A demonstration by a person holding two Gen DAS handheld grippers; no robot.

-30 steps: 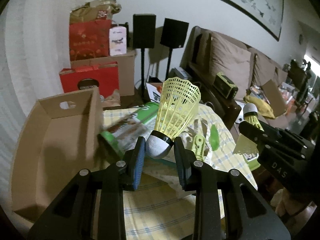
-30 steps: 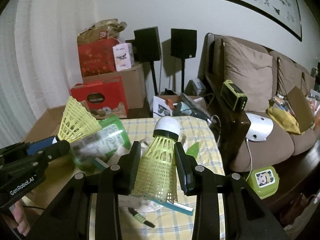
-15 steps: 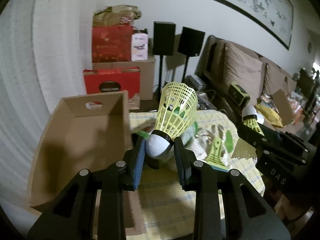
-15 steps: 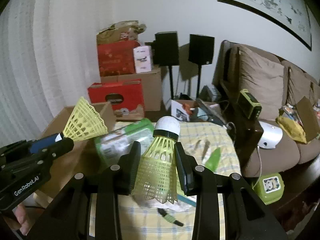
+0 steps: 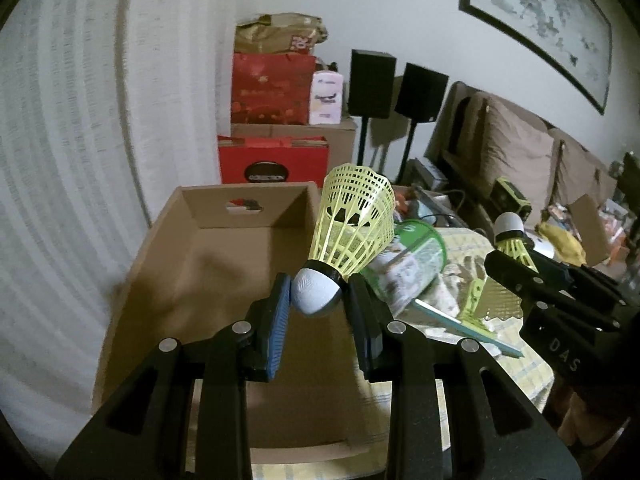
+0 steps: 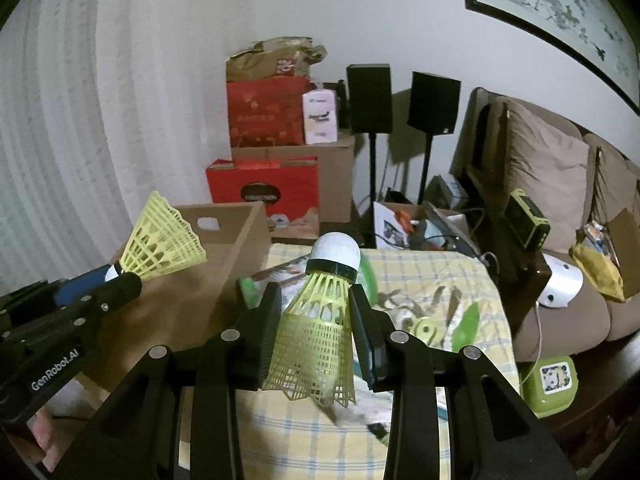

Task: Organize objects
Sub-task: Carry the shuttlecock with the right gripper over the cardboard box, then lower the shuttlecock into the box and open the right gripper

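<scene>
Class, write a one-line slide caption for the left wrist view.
Left hand-held gripper grips a yellow shuttlecock by its white cork above an open cardboard box.

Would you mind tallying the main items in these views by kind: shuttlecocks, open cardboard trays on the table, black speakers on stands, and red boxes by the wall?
Shuttlecocks: 2, one in the left gripper by its cork, one in the right gripper by its skirt
Open cardboard tray: 1
Black speakers: 2
Red boxes: 2
Total: 7
</scene>
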